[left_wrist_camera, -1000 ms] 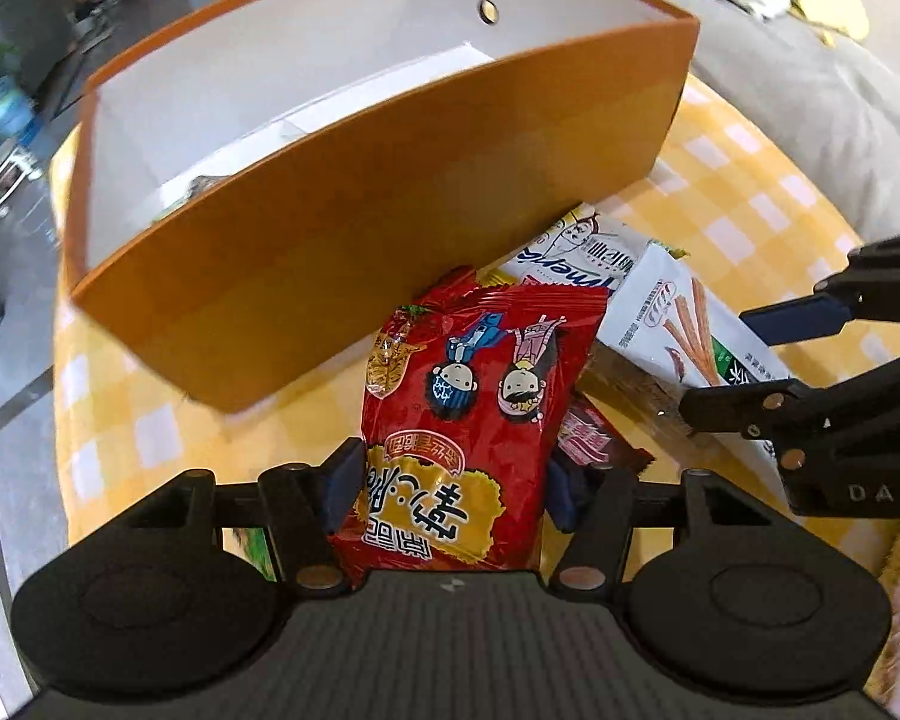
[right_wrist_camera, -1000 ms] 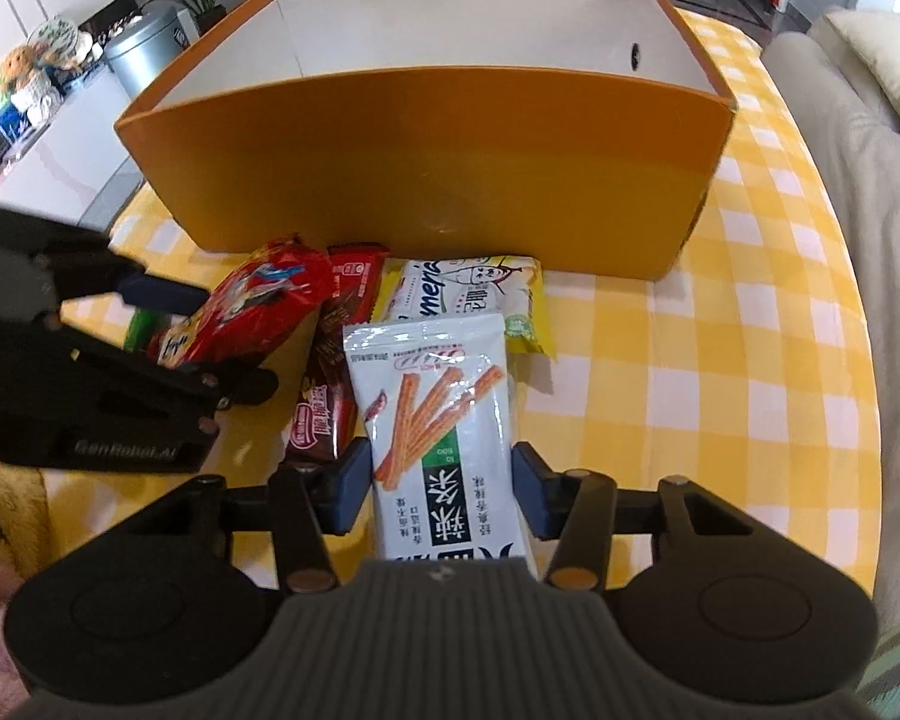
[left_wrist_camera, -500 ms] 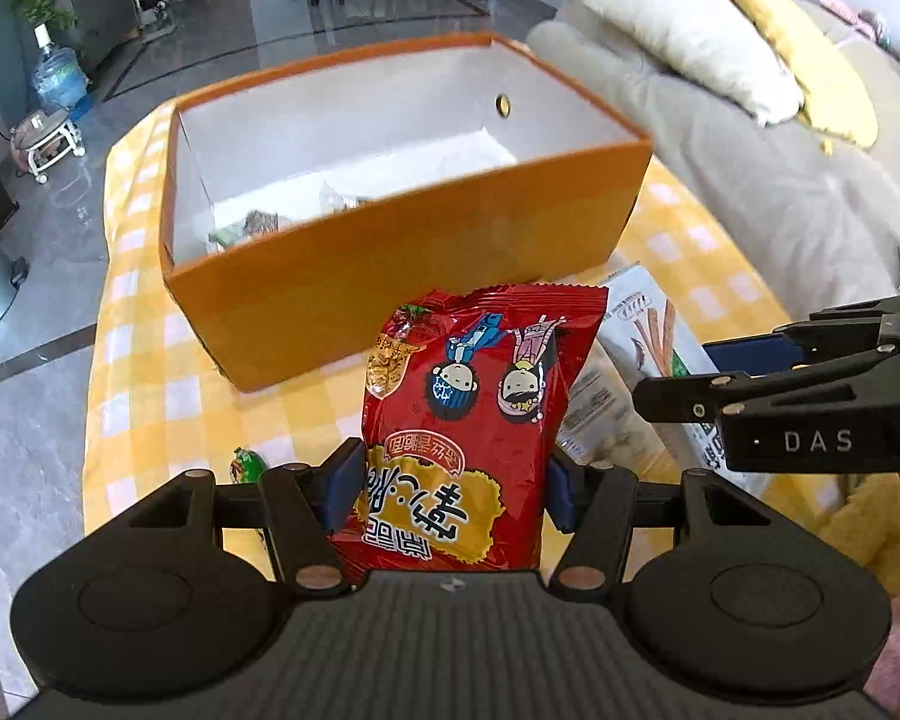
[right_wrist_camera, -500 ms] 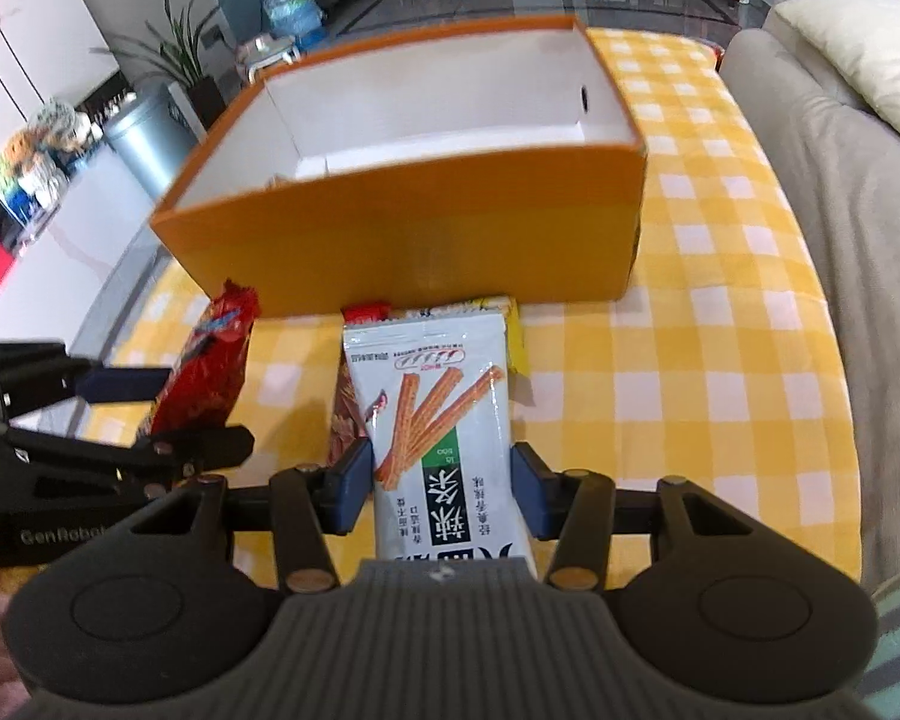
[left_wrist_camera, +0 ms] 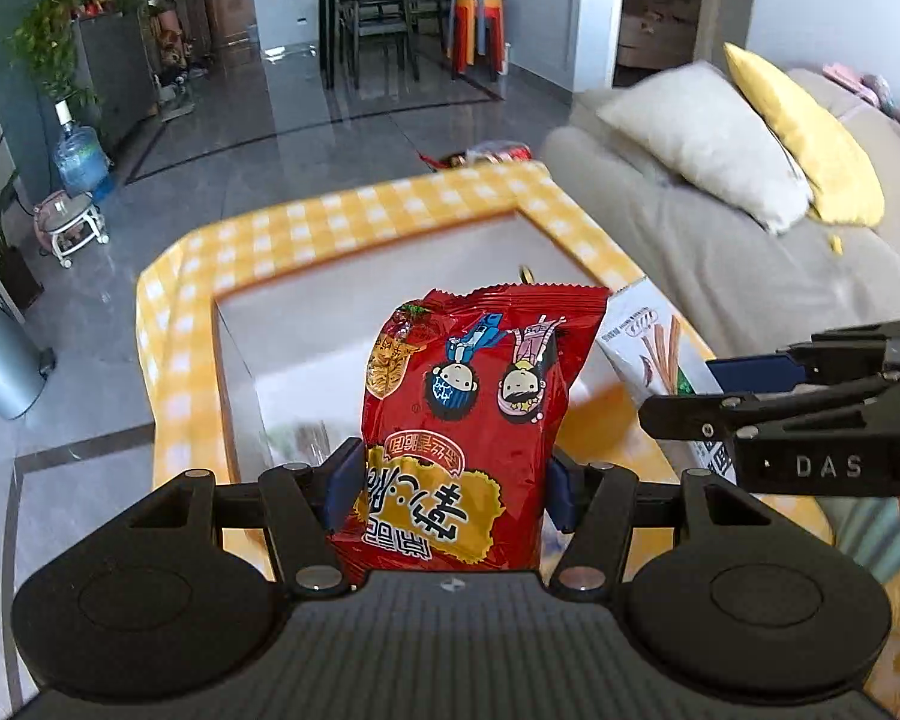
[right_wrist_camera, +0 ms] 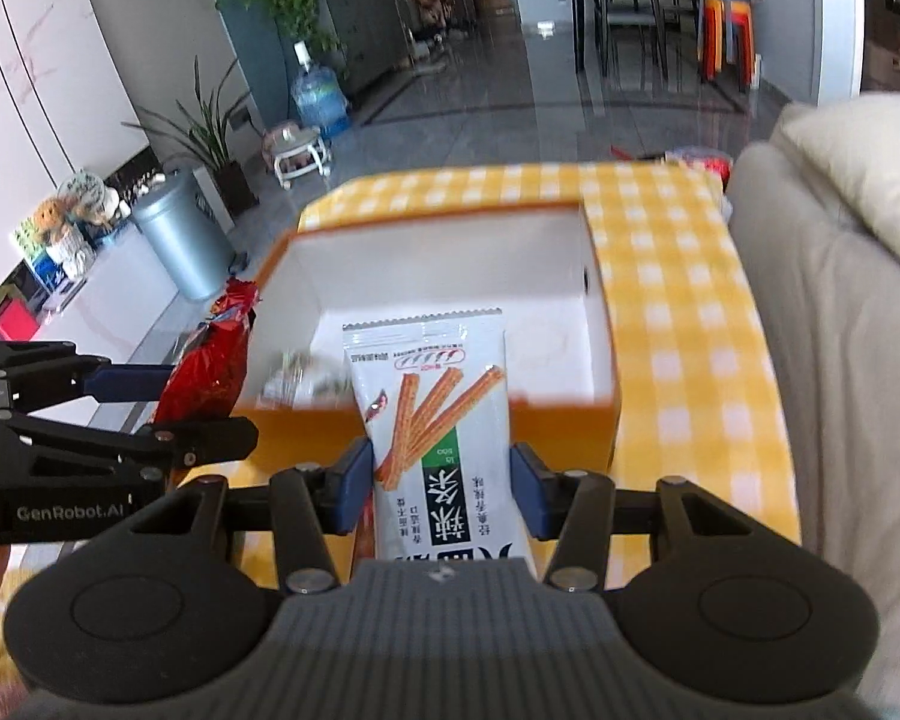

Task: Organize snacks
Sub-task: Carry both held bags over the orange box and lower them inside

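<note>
You have a snack in each hand, and both are up in the air over the open orange cardboard box with the white inside (right_wrist_camera: 600,324) that sits on the yellow-and-white checked tablecloth (right_wrist_camera: 690,312).

Your left gripper (left_wrist_camera: 450,480) is pinching the lower part of a shiny red foil snack bag printed with two cartoon children (left_wrist_camera: 480,396), which stands upright between the blue pads. Your right gripper (right_wrist_camera: 441,483) is squeezing a white plastic pack with a picture of orange sticks and a green stripe (right_wrist_camera: 438,414), also held upright. The two packs are side by side but apart, the red one on the left.

As for progress: at least one small wrapped item (right_wrist_camera: 294,375) already lies on the box floor near the front wall, though it is blurred and you cannot tell what it is. The rest of the floor that shows looks bare.

What is left, by my reading, is to bring both packs down over the box and open each gripper so they drop inside. Whether more snacks wait on the table in front of the box cannot be seen, since the grippers and packs hide that area.
</note>
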### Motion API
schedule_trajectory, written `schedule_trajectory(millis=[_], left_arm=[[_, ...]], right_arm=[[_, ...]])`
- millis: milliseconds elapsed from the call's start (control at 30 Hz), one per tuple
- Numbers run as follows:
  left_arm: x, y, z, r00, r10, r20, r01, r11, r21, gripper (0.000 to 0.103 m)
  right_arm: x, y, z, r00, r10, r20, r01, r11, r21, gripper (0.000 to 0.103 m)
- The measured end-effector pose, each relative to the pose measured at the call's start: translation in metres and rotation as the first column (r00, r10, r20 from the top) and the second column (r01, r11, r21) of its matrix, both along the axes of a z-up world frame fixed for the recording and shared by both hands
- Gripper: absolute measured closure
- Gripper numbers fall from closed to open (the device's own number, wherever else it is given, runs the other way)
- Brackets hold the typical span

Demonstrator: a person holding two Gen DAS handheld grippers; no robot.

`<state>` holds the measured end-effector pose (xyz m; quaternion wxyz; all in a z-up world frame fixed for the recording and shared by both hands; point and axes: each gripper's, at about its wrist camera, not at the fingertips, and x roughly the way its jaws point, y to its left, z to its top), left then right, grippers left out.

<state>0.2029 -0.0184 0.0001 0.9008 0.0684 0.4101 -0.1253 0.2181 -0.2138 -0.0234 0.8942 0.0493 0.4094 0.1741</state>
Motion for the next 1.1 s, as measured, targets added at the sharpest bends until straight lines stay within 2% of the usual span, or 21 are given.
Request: schedule_trajectory(millis=[133, 233, 333, 500, 667, 867, 967, 1100], left_arm=[[0.034, 0.000, 0.008, 1.000, 0.030, -0.008, -0.030, 0.999, -0.016, 0.035], [0.059, 0.004, 0.005, 0.997, 0.059, -0.047, -0.061, 0.998, -0.026, 0.035], [0.083, 0.012, -0.003, 0.990, 0.095, -0.100, -0.100, 0.994, -0.045, 0.035], [0.118, 0.022, -0.023, 0.974, 0.143, -0.174, -0.149, 0.989, -0.021, 0.035], [0.141, 0.026, -0.043, 0.959, 0.178, -0.222, -0.173, 0.984, 0.045, 0.035], [0.160, 0.016, -0.069, 0.961, 0.153, -0.231, -0.113, 0.978, 0.176, 0.035], [0.167, 0.014, -0.082, 0.955, 0.149, -0.256, -0.097, 0.973, 0.207, 0.035], [0.172, 0.013, -0.096, 0.945, 0.141, -0.296, -0.078, 0.974, 0.214, 0.035]], right_arm=[[0.036, 0.006, 0.013, 1.000, 0.013, 0.027, -0.013, 1.000, -0.003, 0.056], [0.065, 0.014, 0.014, 1.000, 0.022, 0.020, -0.022, 1.000, -0.020, 0.056], [0.089, 0.021, 0.008, 1.000, 0.020, -0.015, -0.020, 1.000, -0.009, 0.056], [0.123, 0.033, -0.012, 0.998, 0.018, -0.061, -0.021, 0.999, -0.039, 0.056], [0.151, 0.048, -0.033, 0.995, 0.033, -0.093, -0.044, 0.992, -0.119, 0.056], [0.172, 0.064, -0.062, 0.987, 0.057, -0.150, -0.084, 0.981, -0.178, 0.056], [0.179, 0.071, -0.074, 0.984, 0.070, -0.166, -0.105, 0.972, -0.209, 0.056], [0.182, 0.082, -0.092, 0.980, 0.094, -0.174, -0.142, 0.948, -0.285, 0.056]])
